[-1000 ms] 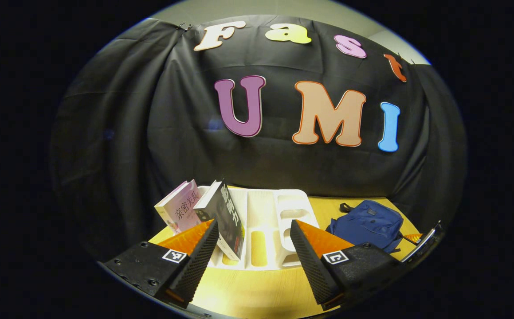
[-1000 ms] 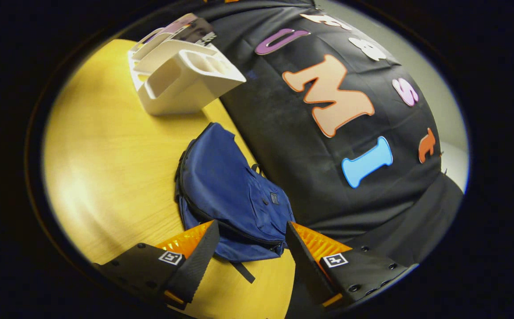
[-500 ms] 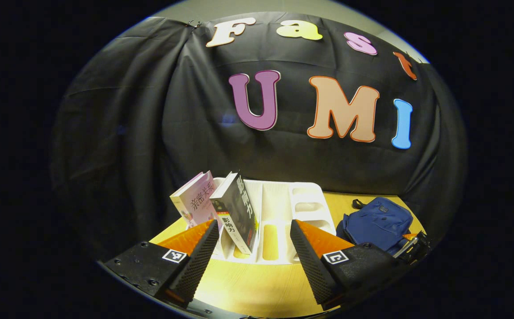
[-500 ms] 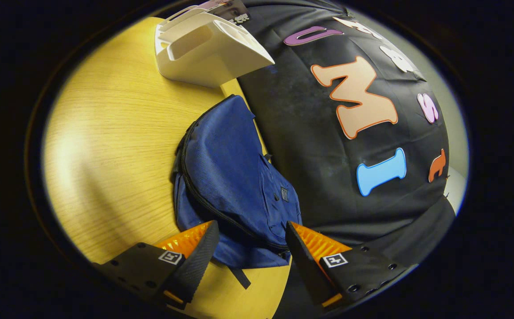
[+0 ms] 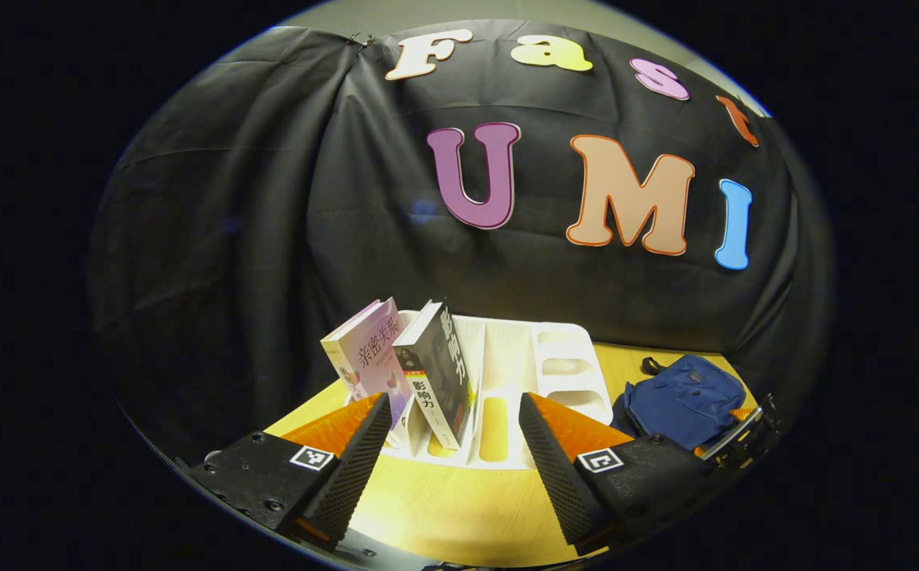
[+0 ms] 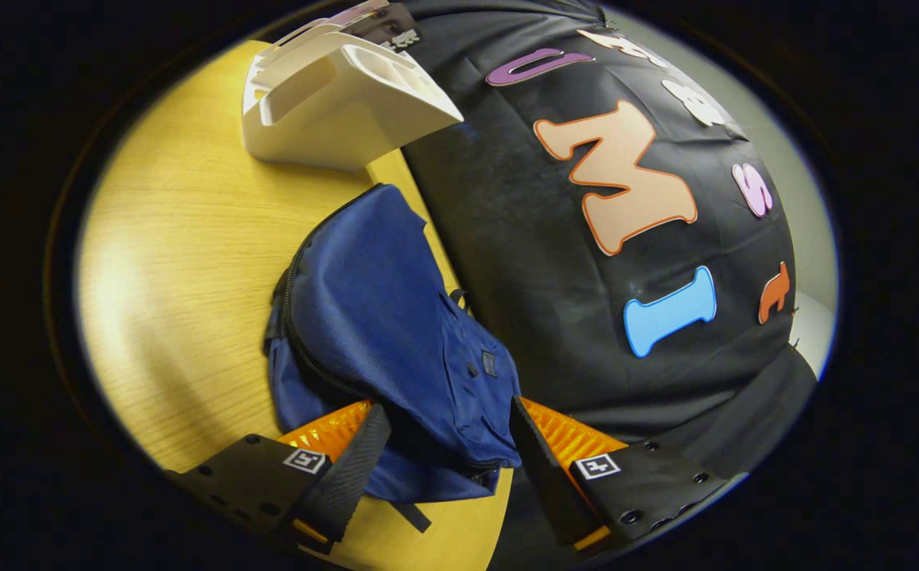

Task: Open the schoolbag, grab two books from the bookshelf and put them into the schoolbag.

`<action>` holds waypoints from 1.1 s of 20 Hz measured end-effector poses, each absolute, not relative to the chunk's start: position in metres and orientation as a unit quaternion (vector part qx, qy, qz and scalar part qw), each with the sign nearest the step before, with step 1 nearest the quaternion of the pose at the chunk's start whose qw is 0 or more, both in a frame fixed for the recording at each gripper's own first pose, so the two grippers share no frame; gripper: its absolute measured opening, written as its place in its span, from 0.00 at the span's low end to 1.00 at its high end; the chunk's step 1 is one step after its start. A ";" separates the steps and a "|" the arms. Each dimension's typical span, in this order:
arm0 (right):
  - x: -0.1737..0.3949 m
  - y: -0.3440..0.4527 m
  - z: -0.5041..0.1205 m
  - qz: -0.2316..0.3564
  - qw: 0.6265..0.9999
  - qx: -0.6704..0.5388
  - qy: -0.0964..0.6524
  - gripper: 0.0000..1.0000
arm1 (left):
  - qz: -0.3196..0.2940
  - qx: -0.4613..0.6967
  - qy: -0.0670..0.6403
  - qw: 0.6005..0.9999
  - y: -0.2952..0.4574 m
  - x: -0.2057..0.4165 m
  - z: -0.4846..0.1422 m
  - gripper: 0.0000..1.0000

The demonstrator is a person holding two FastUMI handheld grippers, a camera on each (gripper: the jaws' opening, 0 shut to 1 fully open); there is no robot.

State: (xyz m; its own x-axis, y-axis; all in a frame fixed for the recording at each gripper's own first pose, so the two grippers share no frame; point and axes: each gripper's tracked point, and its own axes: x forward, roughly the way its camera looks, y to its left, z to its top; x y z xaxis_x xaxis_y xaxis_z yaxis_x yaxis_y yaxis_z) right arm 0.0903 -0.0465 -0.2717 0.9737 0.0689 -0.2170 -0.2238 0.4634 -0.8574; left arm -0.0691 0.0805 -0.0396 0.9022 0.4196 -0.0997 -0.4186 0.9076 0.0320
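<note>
Pink book: far left of the left gripper view, standing in the end slot of the bookshelf, spine forward, top leaning left. Long axis near upright; the lean appears to come from the slot being wider than the book.

Dark book: next slot to the right, spine forward, parallel to the first and tilted the same way. Both present free upper edges, judged convenient for a pinch from above.

Left tongs: spread wide, holding nothing, hovering over the worktop short of the bookshelf, with the dark book roughly on their centre line. Judged to be waiting until the bag is opened.

Bookshelf, remaining compartments: white, holding no books, on the right half of the unit.

Schoolbag: blue, lying on the worktop to the right of the bookshelf, near it and against the booth wall. In the right gripper view the schoolbag lies flat, its long axis running from the bookshelf toward the camera, zip line curving along its worktop-side edge. The zip looks closed; opening is judged not yet done.

Right tongs: spread, straddling the near end of the schoolbag, not pressing on the fabric. Placement suggests they are lining up on the zip; the puller itself is too small to identify.
</note>
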 end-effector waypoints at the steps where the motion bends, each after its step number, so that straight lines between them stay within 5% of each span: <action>1: 0.090 -0.045 -0.266 0.087 0.849 -0.516 0.065 0.97 | 0.216 0.005 0.051 0.975 0.081 -0.070 -0.038 0.95; 16: 0.150 -0.035 -0.307 0.079 0.857 -0.498 0.102 0.88 | 0.242 0.003 0.059 0.968 0.093 -0.071 -0.039 0.95; 19: 0.155 -0.036 -0.304 0.063 0.856 -0.502 0.103 0.20 | 0.251 -0.005 0.062 0.966 0.103 -0.064 -0.040 0.92; 22: 0.157 -0.038 -0.299 0.058 0.853 -0.508 0.106 0.14 | 0.252 -0.013 0.073 0.965 0.115 -0.056 -0.045 0.95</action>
State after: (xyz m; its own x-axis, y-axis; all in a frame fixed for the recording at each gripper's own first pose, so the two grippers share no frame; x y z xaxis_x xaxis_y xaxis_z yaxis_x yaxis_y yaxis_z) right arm 0.1567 -0.0381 -0.2992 0.9708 -0.0077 -0.2398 -0.2070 0.4779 -0.8537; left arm -0.0558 0.1146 -0.0448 0.8626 0.4838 -0.1475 -0.4877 0.8730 0.0115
